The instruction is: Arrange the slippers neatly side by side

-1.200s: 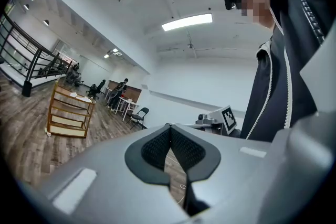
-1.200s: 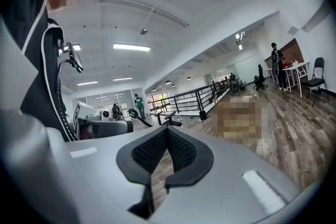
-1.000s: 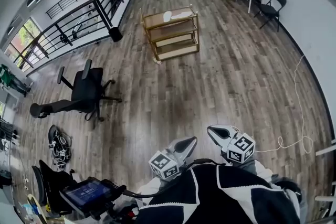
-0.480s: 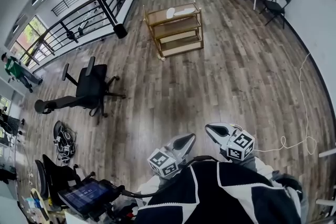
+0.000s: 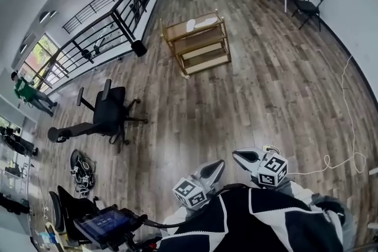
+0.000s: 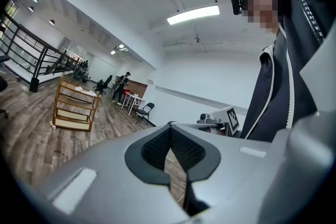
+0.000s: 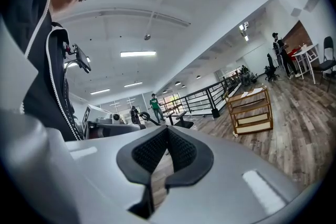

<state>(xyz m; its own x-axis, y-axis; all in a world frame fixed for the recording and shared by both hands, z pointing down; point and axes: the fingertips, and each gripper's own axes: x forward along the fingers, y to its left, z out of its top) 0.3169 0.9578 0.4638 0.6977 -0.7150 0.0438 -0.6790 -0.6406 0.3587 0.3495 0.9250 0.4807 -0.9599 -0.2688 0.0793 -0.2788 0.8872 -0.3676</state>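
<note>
A wood floor is seen, with a rack far ahead and a chair at the left. The left claw and right claw are held shut and empty near the body. On the rack's top shelf pale things, possibly the slippers, are laid.

Left gripper, right gripper: closed, empty

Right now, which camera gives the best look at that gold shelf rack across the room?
The head view. It looks down on the whole gold shelf rack, every tier visible, with pale items on the top one. The left gripper view shows the rack small at its left side; the right gripper view shows the rack side-on.
</note>
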